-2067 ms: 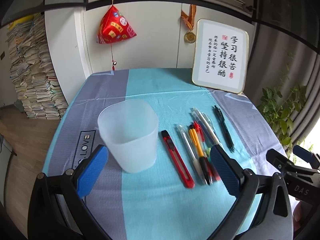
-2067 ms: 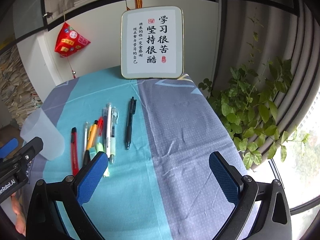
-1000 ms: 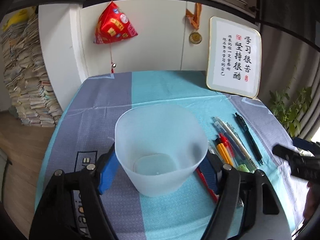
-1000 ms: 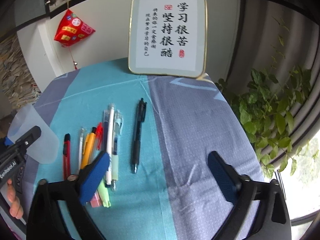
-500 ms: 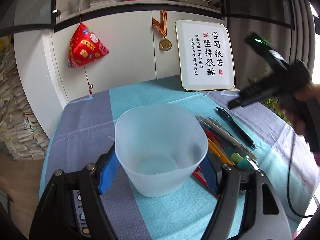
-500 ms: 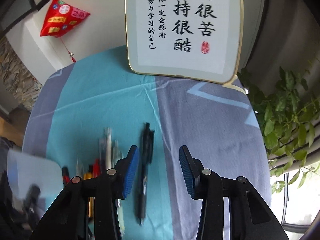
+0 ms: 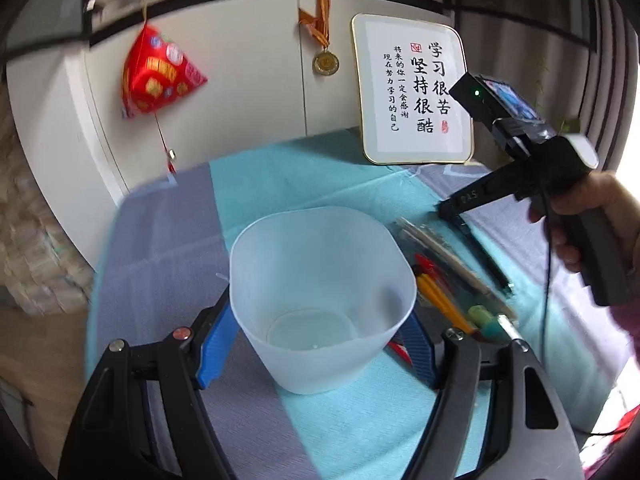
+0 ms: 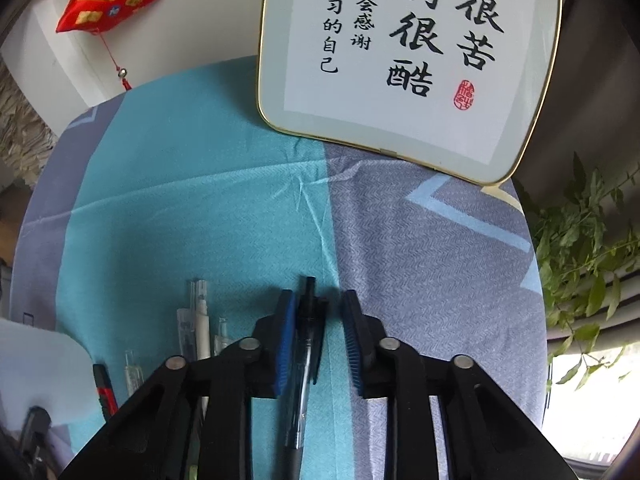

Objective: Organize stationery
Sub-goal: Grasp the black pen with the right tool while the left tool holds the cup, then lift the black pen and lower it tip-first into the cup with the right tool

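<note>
A translucent plastic cup (image 7: pixel 320 280) stands on the teal and grey tablecloth (image 7: pixel 320 176), and my left gripper (image 7: pixel 318 344) is shut on its lower sides. The cup is empty. To its right lie several pens (image 7: pixel 440 300) and a red utility knife (image 7: pixel 398 350). A hand holds my right gripper (image 7: pixel 444 212) tip-down over the black pen (image 7: pixel 484 256). In the right wrist view the black pen (image 8: pixel 300 400) lies between the closing jaws of my right gripper (image 8: pixel 318 336). The left pad is beside the pen; the right pad stands a gap away. White pens (image 8: pixel 202 320) lie to the left.
A framed calligraphy board (image 8: pixel 408 60) leans against the white cabinet at the table's far edge. A red hanging ornament (image 7: pixel 156 72) and a medal (image 7: pixel 326 62) hang on the cabinet. A leafy plant (image 8: pixel 588 248) stands off the table's right edge. Paper stacks (image 7: pixel 36 264) stand left.
My right gripper has moved forward and down over the black pen, and its jaws have narrowed around it. My left gripper has kept its hold on the cup and rolled slightly.
</note>
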Demonstrator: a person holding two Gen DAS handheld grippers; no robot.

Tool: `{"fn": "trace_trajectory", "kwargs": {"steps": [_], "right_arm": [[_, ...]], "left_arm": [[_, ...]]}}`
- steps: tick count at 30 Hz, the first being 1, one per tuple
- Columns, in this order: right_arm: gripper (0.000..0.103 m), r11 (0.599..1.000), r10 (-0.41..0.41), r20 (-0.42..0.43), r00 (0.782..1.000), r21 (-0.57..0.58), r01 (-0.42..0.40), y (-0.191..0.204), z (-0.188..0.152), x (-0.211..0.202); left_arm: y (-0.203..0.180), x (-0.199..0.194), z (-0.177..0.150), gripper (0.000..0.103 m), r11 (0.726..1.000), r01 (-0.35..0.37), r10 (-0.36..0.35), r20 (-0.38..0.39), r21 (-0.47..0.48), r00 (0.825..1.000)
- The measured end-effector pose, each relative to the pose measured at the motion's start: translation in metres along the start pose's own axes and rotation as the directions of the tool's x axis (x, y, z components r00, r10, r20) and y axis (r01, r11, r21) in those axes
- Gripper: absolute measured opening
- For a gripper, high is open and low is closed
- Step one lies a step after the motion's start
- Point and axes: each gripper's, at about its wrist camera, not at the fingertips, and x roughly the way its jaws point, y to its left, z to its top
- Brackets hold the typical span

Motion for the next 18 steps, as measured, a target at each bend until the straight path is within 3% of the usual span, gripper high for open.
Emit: {"fn": "trace_trajectory", "kwargs": {"steps": [2, 6, 10, 14, 18], "right_arm": [[0.018, 1.000, 0.000, 0.003, 1.000, -0.007, 0.000, 0.001, -0.001, 0.001], [0.017, 0.998, 0.064, 0.032, 0.997, 0.022, -0.065, -0.006, -0.005, -0.014], [0.016, 0.993, 0.115, 0.139, 0.984, 0.008, -0.117, -0.001, -0.016, -0.064], [0.016, 0.980, 0.197, 0.268, 0.943, -0.057, -0.188, 0.015, -0.031, -0.126], [0.016, 0.963, 0.267, 0.392, 0.880, -0.137, -0.231, 0.037, -0.040, -0.184]], "left_arm": [[-0.005, 0.000, -0.002, 0.072, 0.999, -0.020, 0.019, 0.009, 0.026, 1.000], [-0.010, -0.006, -0.013, 0.072, 1.000, 0.007, -0.008, 0.051, 0.009, 0.999], [-0.012, -0.008, -0.019, 0.072, 0.999, 0.044, -0.042, 0.096, -0.015, 0.995], [-0.013, -0.007, -0.017, 0.072, 0.999, 0.049, -0.048, 0.109, -0.008, 0.993], [-0.009, -0.002, -0.019, 0.071, 0.999, 0.033, -0.030, 0.090, -0.031, 0.995]]}}
